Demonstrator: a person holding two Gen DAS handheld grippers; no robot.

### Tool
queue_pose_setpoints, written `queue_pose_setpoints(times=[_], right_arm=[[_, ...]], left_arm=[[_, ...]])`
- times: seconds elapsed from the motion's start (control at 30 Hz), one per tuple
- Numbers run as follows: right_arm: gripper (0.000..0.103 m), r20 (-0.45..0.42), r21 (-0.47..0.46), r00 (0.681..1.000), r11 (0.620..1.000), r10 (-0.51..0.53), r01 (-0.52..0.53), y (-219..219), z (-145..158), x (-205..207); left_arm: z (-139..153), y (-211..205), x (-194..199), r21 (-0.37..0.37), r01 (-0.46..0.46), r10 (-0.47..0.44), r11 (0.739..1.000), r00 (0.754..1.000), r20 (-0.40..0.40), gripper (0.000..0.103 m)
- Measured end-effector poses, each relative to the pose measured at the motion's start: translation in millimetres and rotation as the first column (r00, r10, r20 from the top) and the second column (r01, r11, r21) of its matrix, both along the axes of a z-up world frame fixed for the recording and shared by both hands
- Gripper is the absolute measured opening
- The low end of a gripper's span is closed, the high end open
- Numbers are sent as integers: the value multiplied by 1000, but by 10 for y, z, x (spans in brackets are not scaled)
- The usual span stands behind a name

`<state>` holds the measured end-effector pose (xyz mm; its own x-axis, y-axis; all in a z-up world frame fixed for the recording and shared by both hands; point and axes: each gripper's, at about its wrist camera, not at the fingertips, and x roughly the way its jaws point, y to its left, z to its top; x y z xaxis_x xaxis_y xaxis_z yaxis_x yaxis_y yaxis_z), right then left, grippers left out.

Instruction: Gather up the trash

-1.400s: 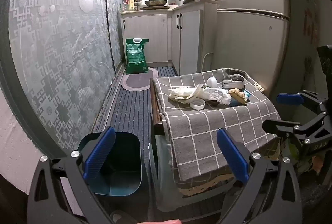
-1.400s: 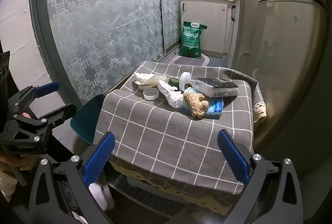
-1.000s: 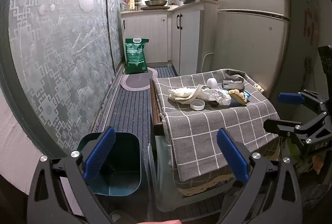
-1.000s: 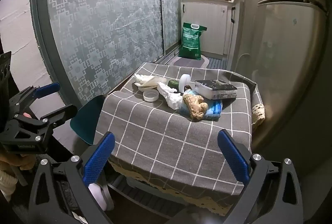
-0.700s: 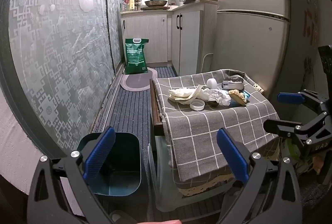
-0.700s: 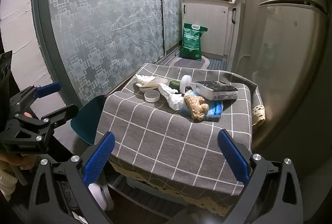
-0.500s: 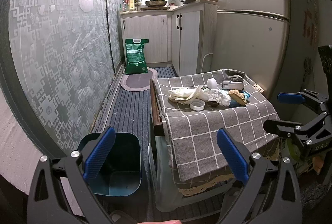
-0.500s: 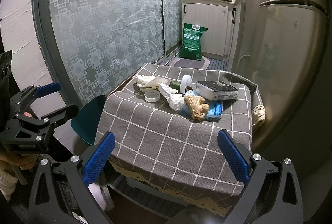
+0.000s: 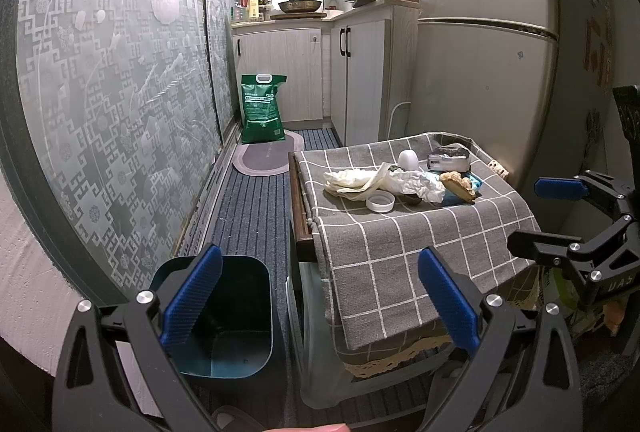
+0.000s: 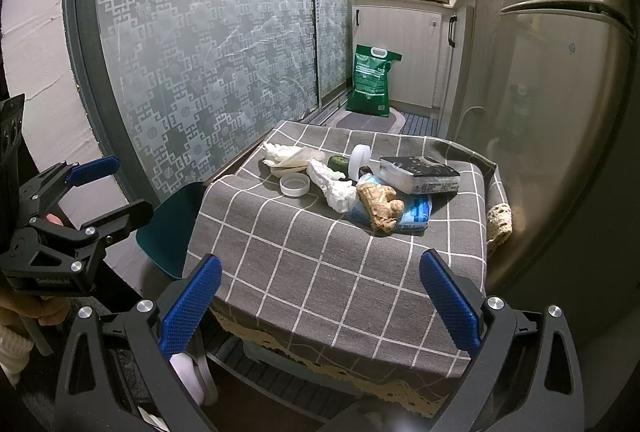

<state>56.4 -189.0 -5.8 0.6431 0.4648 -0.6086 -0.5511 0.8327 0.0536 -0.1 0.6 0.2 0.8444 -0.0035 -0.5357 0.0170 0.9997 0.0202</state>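
A low table with a grey checked cloth (image 10: 320,264) carries a pile of trash: crumpled white paper (image 10: 334,188), pale wrappers (image 10: 290,156), a white lid (image 10: 295,186), a ginger root (image 10: 380,208) on a blue packet (image 10: 416,212), a white cup (image 10: 359,162). A dark teal bin (image 9: 236,316) stands on the floor left of the table. My left gripper (image 9: 320,304) is open and empty, above the bin and table corner. My right gripper (image 10: 316,306) is open and empty at the table's near edge.
A black-and-white box (image 10: 418,174) lies on the table behind the pile. A fridge (image 9: 484,52) stands right of the table. A frosted glass door (image 9: 108,104) runs along the left. A green sack (image 9: 262,108) and a mat (image 9: 266,154) lie on the striped floor.
The right gripper has drifted back slightly, so the table looks a little farther. The left gripper has hardly moved. Both stay open.
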Motion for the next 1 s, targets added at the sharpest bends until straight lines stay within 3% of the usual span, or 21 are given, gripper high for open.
queue_pose_setpoints(times=[1.0], right_arm=[[100,1,-3,1000,1000,0,0,13,9,-16]], left_arm=[[52,-15,28,9,0,0,1000,1000,2,100]])
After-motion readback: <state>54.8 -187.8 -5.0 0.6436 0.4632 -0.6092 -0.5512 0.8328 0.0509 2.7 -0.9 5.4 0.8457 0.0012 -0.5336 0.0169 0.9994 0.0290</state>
